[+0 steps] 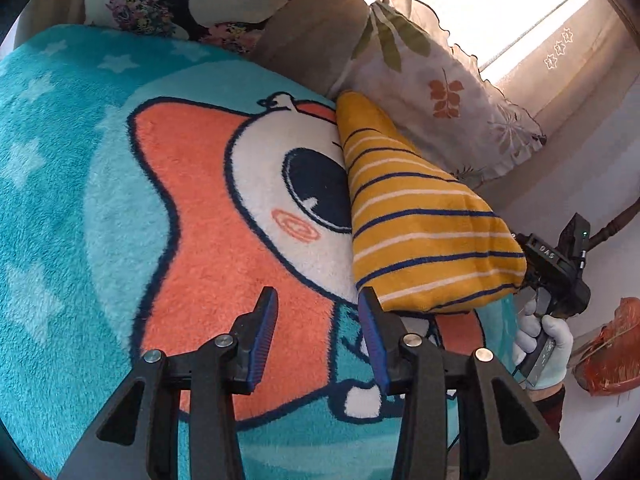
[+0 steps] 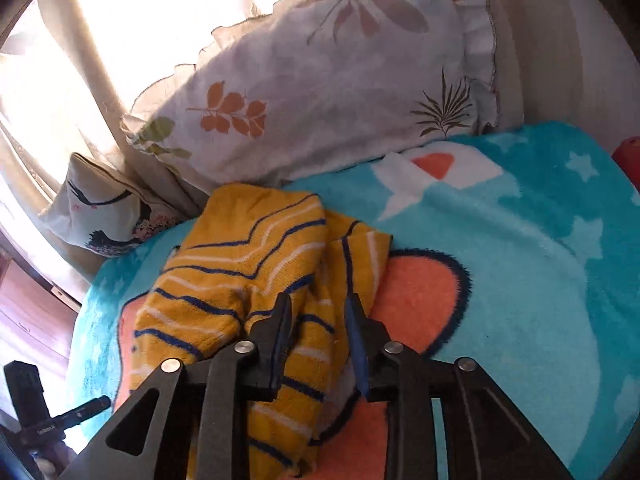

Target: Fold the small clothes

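The left gripper [image 1: 318,324] hangs over the cartoon blanket [image 1: 80,220] with its jaws spread and nothing between them; bare fleece lies ahead of the tips, and the yellow striped garment [image 1: 420,232] hangs just off the outer side of the right-hand jaw, raised clear of the bed on that side and trailing down toward the leaf-print pillow [image 1: 448,92] beyond. At its lifted end sits the right gripper [image 2: 318,316], gripped in a white-gloved hand [image 1: 540,340]. From the right wrist view, bunched cloth fills the gap between those jaws and drapes ahead and to their left, so they appear to pinch a fold of it, though the contact itself is hidden. By my reading the folding is barely under way: the garment is crumpled and half-lifted, no flat, squared fold shows, and spreading, creasing and stacking remain.
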`<state>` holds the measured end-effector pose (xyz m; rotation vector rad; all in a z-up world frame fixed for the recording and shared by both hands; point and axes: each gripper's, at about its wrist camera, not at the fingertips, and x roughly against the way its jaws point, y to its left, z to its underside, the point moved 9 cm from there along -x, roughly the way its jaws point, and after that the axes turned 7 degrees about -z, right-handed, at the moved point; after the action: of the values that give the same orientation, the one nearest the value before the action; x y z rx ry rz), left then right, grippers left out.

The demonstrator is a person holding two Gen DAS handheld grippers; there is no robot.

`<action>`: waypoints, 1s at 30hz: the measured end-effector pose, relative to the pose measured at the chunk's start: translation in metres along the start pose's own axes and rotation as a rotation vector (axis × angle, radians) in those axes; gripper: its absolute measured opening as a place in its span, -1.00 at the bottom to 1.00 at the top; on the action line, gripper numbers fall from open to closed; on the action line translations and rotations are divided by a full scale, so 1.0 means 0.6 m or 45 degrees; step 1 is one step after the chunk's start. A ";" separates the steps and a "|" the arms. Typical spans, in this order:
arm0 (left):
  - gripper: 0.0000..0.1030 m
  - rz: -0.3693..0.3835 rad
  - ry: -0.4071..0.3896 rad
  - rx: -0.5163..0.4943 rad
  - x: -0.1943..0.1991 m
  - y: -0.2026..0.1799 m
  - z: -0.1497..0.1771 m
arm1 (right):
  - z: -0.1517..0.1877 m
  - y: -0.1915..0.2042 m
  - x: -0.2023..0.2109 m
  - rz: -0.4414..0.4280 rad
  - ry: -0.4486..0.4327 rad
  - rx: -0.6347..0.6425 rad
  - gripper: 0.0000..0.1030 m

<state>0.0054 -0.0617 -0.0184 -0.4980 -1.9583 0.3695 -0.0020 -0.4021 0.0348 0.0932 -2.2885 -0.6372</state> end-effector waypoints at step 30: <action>-0.33 -0.170 0.086 -0.384 -0.132 -0.128 -0.005 | 0.048 0.047 0.049 -0.187 -0.022 0.020 0.18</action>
<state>0.0244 -0.1676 -0.0432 -0.5595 -1.9779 -0.0289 -0.0393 -0.3726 0.0501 0.2664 -2.3184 -0.6979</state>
